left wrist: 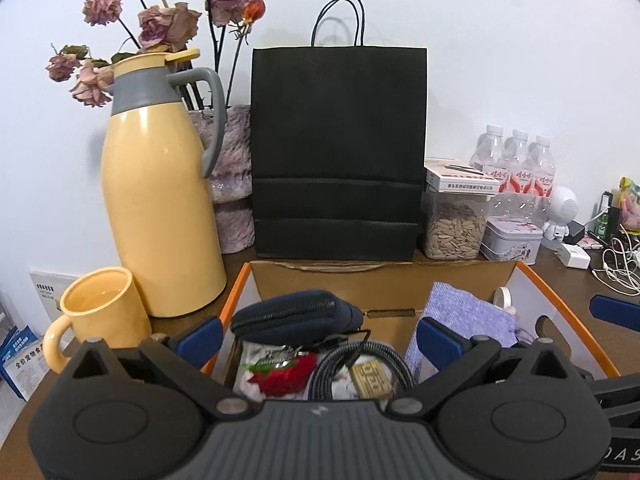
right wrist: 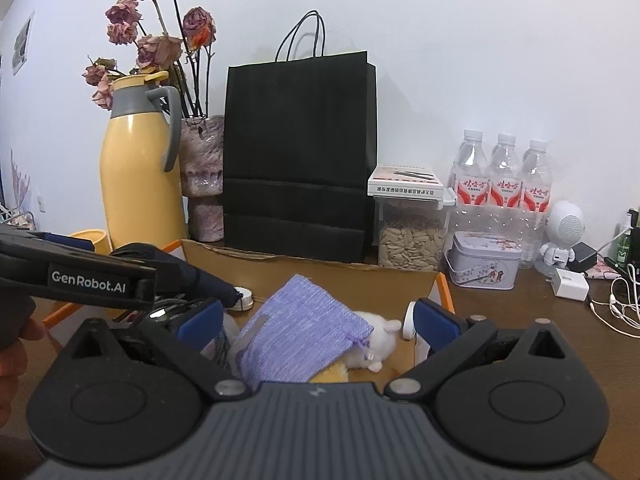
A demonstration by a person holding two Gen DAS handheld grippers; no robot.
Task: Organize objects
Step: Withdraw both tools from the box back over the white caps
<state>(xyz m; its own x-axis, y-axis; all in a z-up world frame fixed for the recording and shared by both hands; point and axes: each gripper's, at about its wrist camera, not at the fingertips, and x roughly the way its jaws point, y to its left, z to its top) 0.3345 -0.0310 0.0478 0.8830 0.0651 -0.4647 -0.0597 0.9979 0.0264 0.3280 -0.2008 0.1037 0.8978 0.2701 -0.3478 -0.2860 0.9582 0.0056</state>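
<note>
An open cardboard box with an orange rim sits on the brown table and holds the items. My left gripper is open above its left part, over a dark navy zip pouch, a red rose item, a coiled black cable and a small tan tag. My right gripper is open above the right part, over a lilac woven pouch lying on a white plush toy. The navy pouch shows left in the right wrist view.
Behind the box stand a black paper bag, a yellow thermos jug, a yellow mug and a vase of dried roses. To the right are a seed jar, a tin, water bottles, a white robot figure and cables.
</note>
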